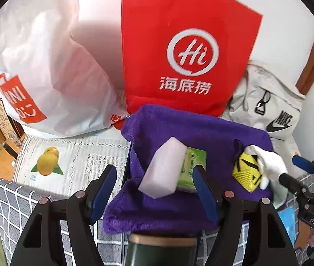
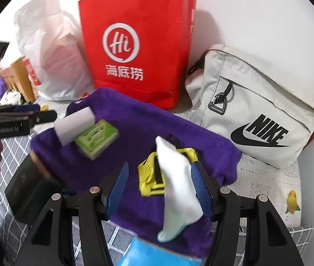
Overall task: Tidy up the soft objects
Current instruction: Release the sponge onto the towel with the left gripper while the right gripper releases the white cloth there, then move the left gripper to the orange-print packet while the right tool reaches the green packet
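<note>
A purple towel [image 1: 179, 128] [image 2: 134, 119] lies spread on the table. On it rest a white sponge block [image 1: 163, 168] [image 2: 75, 124], a green tissue pack [image 1: 193, 166] [image 2: 97, 137], a yellow mesh item [image 1: 245, 173] [image 2: 150, 175] and a white sock [image 1: 270, 161] [image 2: 176, 177]. My left gripper [image 1: 154, 188] is open, its jaws on either side of the sponge and tissue pack. My right gripper [image 2: 159, 188] is open around the yellow item and the sock; the sock rests against its right finger [image 2: 201, 188].
A red paper bag [image 1: 185, 44] [image 2: 139, 40], a white plastic bag [image 1: 41, 66] [image 2: 50, 51] and a grey Nike bag [image 1: 274, 110] [image 2: 256, 110] stand behind the towel. A dark green tin [image 1: 161, 252] [image 2: 28, 190] sits at the near edge. A blue packet [image 2: 154, 255] lies in front.
</note>
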{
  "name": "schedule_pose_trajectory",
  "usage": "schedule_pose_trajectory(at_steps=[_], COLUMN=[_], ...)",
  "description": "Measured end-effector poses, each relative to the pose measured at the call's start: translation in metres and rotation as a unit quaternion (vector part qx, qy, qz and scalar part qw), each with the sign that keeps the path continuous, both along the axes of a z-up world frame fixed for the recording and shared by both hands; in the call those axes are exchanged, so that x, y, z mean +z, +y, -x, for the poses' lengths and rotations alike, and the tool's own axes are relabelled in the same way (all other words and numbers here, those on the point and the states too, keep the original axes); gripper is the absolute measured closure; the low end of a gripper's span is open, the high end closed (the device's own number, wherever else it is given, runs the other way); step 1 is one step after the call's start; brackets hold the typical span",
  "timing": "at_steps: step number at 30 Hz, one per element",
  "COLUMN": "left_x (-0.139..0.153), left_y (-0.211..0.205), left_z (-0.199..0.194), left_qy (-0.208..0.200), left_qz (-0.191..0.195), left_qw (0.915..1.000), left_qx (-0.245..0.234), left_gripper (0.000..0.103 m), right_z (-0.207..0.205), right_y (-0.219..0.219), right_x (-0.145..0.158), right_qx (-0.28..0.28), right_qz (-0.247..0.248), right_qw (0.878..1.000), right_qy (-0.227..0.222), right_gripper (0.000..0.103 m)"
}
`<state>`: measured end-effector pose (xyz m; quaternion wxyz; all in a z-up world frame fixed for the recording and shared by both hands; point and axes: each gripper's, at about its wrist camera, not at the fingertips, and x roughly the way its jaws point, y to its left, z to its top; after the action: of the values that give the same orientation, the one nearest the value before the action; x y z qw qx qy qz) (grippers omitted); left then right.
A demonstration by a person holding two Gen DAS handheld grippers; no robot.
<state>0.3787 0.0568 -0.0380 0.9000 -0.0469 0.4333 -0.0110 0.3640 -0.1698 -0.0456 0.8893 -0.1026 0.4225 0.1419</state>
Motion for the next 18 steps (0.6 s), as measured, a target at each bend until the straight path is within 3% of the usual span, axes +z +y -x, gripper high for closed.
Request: schedule_pose_trajectory(at_steps=[4, 12, 18], left_x=[0.005, 0.02, 0.008], left_y=[-0.004, -0.017, -0.03], left_z=[0.021, 0.093, 0.154], left_qy=[0.005, -0.008, -0.002], left_qz=[-0.003, -0.013, -0.01], left_qw=[1.0, 0.9991, 0.9979], left_qx=[-0.008, -0.041, -0.064], left_gripper=[0.034, 0.034, 0.034], right_z=[0.022, 0.084, 0.141], right_y=[-0.002, -0.012, -0.014], right_x=[0.007, 0.015, 0.014], right_qx=[-0.003, -0.022, -0.025], right_qz=[0.013, -0.012, -0.024], right_qw=[1.0, 1.0, 0.999], right_qy=[0.003, 0.001, -0.001], right_gripper=[0.044, 0.044, 0.044])
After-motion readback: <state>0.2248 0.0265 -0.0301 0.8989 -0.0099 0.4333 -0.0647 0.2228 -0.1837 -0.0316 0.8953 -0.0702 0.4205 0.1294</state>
